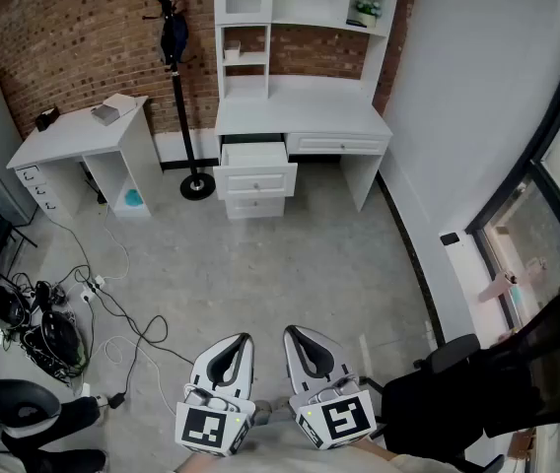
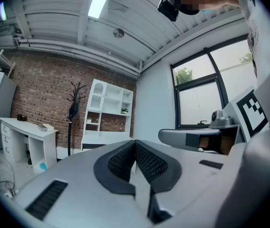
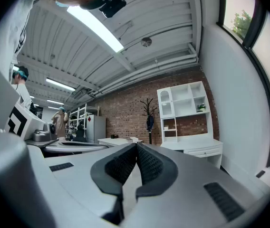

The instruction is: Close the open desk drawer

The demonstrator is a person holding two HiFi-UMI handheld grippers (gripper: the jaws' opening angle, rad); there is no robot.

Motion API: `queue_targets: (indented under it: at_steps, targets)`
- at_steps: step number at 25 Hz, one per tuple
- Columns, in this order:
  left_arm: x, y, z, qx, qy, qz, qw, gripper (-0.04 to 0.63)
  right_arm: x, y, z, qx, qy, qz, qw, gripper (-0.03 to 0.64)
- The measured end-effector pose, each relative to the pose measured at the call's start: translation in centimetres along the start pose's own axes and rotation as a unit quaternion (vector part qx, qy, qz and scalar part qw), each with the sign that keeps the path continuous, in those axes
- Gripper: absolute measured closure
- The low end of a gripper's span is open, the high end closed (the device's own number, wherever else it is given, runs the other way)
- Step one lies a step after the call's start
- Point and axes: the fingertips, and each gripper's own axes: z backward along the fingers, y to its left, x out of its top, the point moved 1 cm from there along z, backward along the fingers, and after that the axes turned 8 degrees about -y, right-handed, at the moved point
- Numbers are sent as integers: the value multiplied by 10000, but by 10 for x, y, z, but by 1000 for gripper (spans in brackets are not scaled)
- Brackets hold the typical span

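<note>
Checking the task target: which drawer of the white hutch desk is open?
The top left drawer, pulled out toward the camera with its inside showing. The wide drawer to its right sits flush and closed.

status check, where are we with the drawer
Shut, empty: left gripper, right gripper. The desk drawer open, across the room. Off to the left, floor cables, not in the way.
</note>
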Motion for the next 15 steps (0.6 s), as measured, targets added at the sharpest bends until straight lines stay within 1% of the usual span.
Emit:
queue_targets:
  at_steps: [9,15]
  targets:
    - [6,-22,-10,-82,-102,-18,9999,578,14,-18,9,48,-116,137,9998,588]
    - [0,-38,-16,-104,-143,-13,9998,578,16,-34,21,13,-174,204,9996,588]
